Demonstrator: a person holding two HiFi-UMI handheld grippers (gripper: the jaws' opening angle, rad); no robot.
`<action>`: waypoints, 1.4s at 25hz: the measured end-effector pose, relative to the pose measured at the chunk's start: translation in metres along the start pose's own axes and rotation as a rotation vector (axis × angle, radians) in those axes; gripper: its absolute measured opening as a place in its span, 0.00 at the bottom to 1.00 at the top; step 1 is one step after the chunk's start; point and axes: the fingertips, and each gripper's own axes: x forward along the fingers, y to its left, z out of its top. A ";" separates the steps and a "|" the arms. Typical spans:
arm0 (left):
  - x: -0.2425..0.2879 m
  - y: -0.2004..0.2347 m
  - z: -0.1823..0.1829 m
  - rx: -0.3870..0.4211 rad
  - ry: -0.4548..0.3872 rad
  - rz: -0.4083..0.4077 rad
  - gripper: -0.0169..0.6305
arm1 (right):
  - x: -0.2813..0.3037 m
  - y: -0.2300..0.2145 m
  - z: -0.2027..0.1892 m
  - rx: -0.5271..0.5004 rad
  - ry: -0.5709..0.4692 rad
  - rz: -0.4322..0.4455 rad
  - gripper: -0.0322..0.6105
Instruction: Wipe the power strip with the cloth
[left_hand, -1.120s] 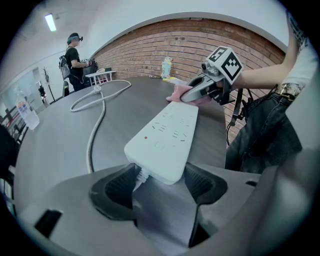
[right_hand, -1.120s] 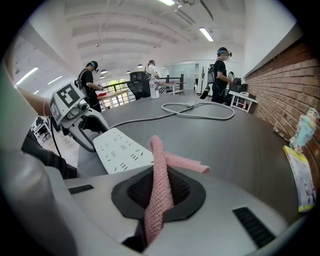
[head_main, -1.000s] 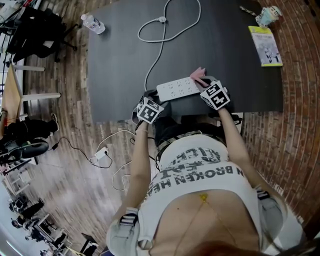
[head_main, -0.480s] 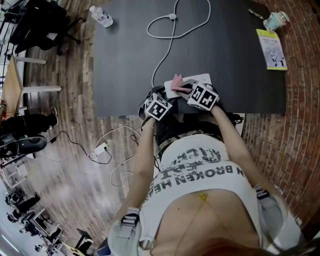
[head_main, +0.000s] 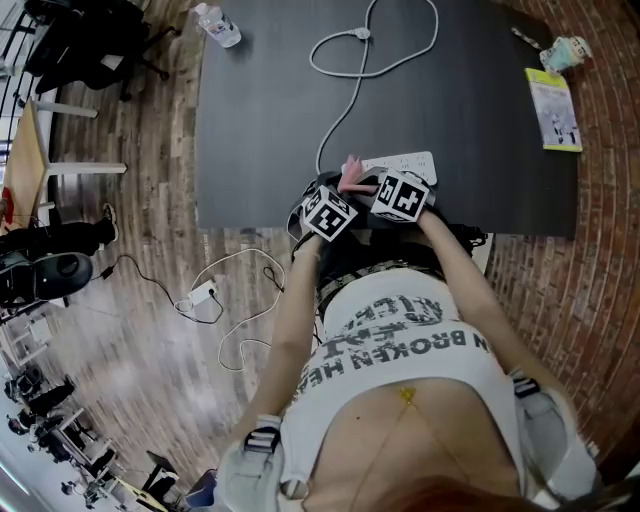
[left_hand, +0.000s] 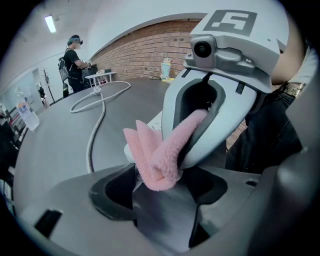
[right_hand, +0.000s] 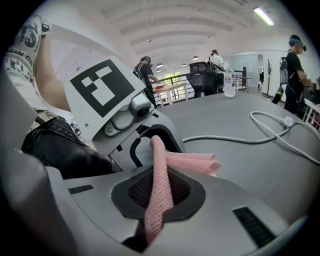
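Right gripper view: right gripper (right_hand: 155, 220) clamped the pink cloth (right_hand: 159, 180); left gripper (left_hand: 165, 200) gaped empty.
Cloth hung limp, soft, by the white power strip (head_main: 405, 163) near the table (head_main: 260, 120) edge; strip likely light, slippery, so brace its end.

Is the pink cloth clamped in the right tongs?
Yes, the right gripper view shows the pink cloth pinched between the shut right tongs.

A dark surface (head_main: 260, 120) stands on a wood-plank floor (head_main: 130, 330) beside a red brick wall (left_hand: 145, 55); strip lights (right_hand: 263, 16) line the white ceiling (right_hand: 175, 25).
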 end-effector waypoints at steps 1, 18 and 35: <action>0.000 0.000 0.000 0.001 0.000 -0.001 0.47 | 0.002 0.000 -0.001 -0.003 0.007 0.001 0.08; 0.000 0.001 -0.003 0.017 0.011 0.001 0.47 | 0.008 0.002 -0.001 -0.026 0.054 -0.020 0.08; -0.001 0.003 -0.002 0.011 0.011 0.001 0.47 | -0.008 -0.006 -0.014 -0.052 0.066 -0.099 0.08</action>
